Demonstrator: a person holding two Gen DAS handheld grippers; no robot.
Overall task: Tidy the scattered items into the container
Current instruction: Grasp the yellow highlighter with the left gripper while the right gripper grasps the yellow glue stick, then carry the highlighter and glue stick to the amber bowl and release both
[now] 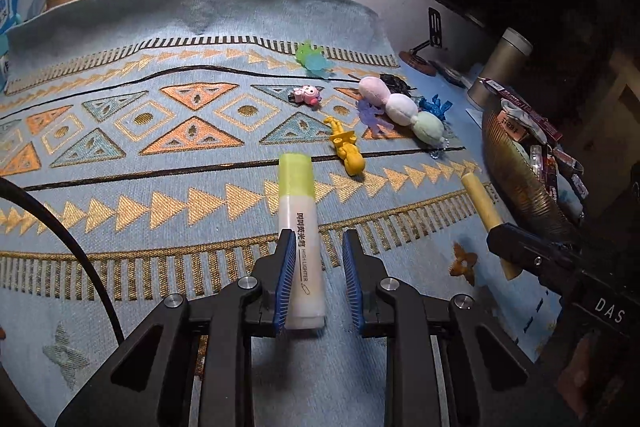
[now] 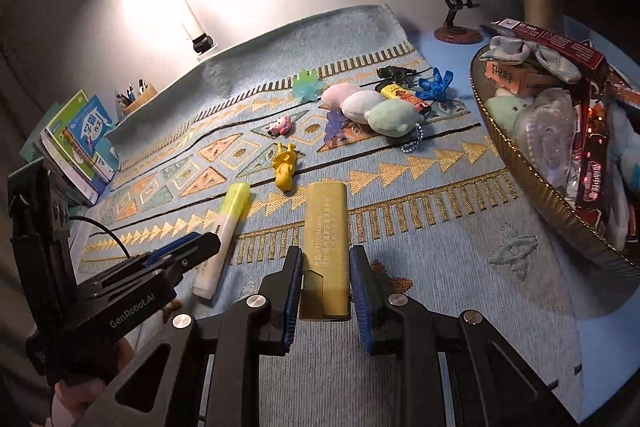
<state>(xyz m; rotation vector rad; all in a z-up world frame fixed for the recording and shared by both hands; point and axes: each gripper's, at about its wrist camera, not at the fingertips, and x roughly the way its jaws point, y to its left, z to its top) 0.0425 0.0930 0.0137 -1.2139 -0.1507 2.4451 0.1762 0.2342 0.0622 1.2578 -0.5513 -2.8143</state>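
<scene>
both sets of fingers are closed on something. the left gripper clamps a yellow highlighter by its pale rear half, cap pointing ahead toward the far edge of the worktop. the right gripper pinches a flat gold case, also lengthwise. the basket sits at the worktop's right edge, right of both, nearer the right hand, so each item must swing rightward over its rim.
</scene>
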